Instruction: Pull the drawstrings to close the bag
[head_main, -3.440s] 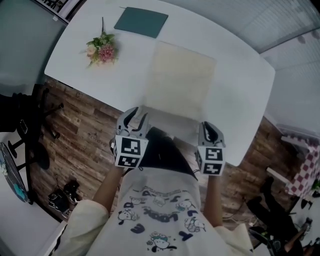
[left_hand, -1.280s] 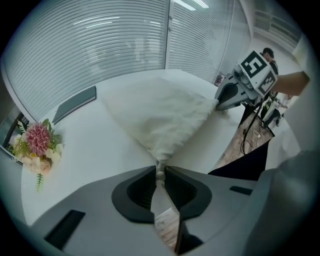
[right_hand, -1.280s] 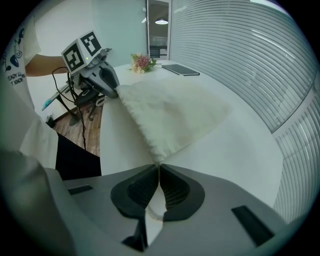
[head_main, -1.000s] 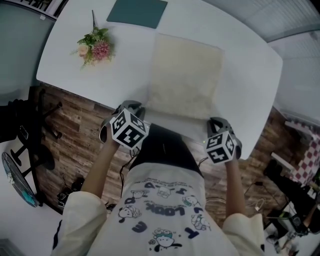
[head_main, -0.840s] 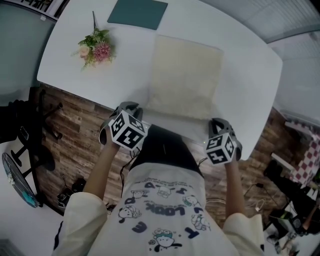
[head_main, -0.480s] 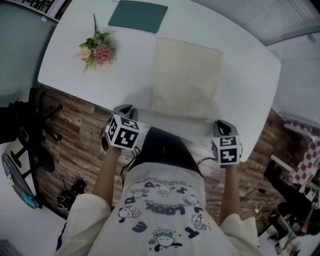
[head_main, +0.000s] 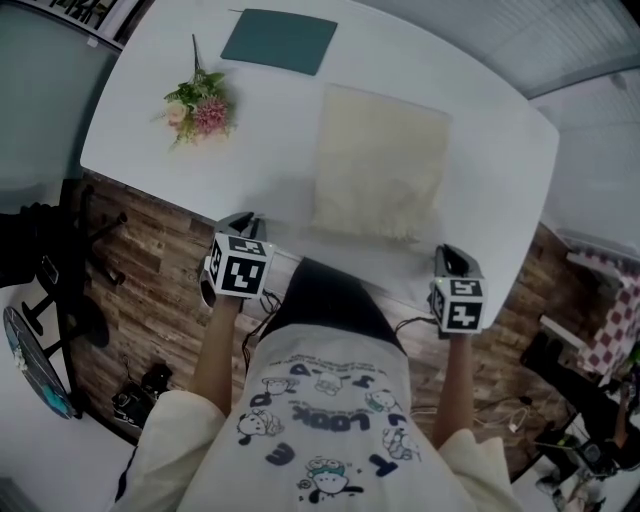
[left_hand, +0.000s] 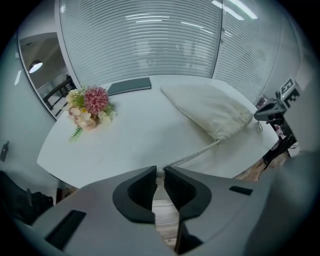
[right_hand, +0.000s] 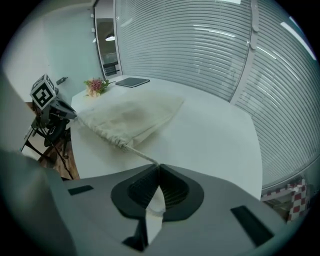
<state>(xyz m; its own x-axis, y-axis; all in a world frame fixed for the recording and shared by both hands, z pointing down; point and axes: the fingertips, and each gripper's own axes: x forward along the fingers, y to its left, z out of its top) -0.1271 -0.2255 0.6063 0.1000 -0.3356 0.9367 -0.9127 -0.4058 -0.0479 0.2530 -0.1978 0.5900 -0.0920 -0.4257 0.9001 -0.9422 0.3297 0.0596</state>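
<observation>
A cream cloth bag (head_main: 380, 160) lies flat on the white table (head_main: 500, 150), its gathered mouth toward the near edge. In the left gripper view a pale drawstring (left_hand: 192, 156) runs from the bag (left_hand: 212, 107) into my left gripper (left_hand: 160, 173), which is shut on it. Another drawstring (right_hand: 140, 152) leads from the bag (right_hand: 127, 117) to my right gripper (right_hand: 159, 166), shut on that cord. In the head view the left gripper (head_main: 238, 222) and right gripper (head_main: 447, 256) hang at the table's near edge, one either side of the bag's mouth.
A bunch of pink flowers (head_main: 200, 105) lies at the table's far left, and a teal mat (head_main: 280, 42) beyond it. A person's torso in a printed shirt (head_main: 330, 420) fills the foreground. Wooden floor and a black chair (head_main: 60, 260) show left of the table.
Both grippers have rolled at the wrist and drawn outward, away from the bag's mouth. The bag's near end looks more gathered than a second ago.
</observation>
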